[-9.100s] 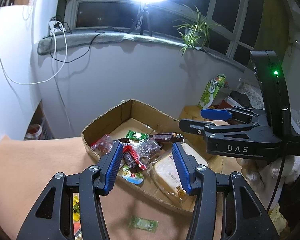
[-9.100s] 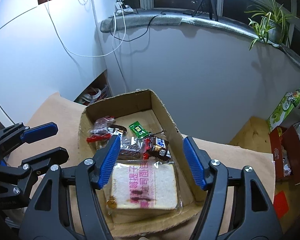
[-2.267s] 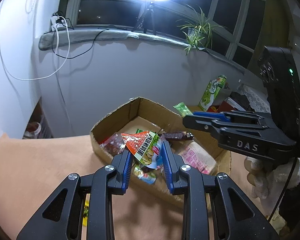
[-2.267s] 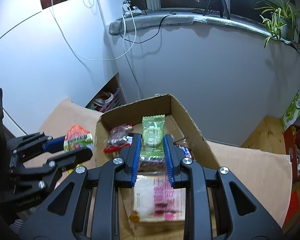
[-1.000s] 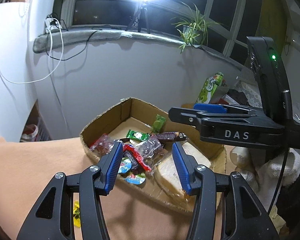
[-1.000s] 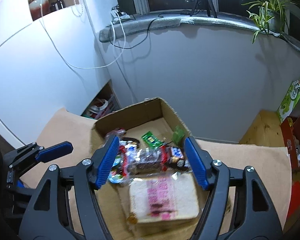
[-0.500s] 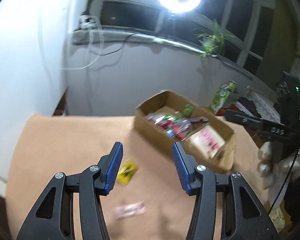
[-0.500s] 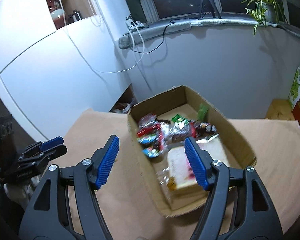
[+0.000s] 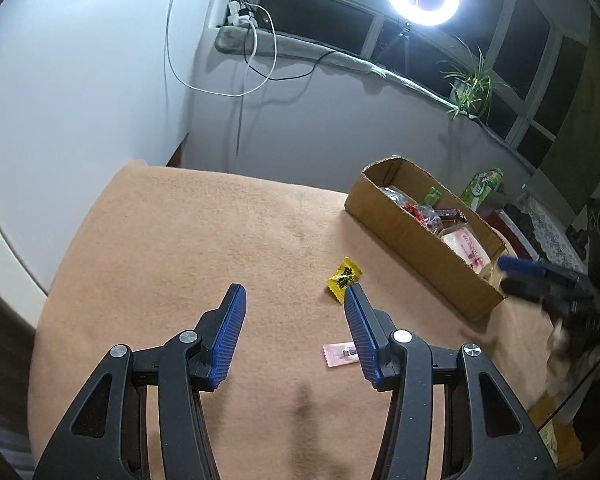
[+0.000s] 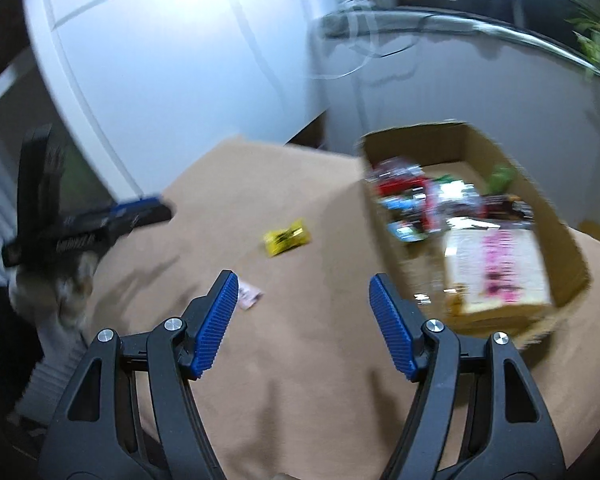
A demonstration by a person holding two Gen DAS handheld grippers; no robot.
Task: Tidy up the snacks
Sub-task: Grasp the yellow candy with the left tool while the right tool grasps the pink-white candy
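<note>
Left gripper (image 9: 294,300) spread, empty, its finger hiding part of the pink packet (image 9: 340,355) (print unreadable).

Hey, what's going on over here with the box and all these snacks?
A person with a two-finger gripper in each hand is tidying snacks into an open cardboard box on a tan cloth-covered table. The box already holds wrapped sweets and a bagged slice of bread. Two pieces lie loose on the cloth: a yellow wrapped candy and a small pink sachet. The left gripper and right gripper are both open and empty, over the cloth near those two.
</note>
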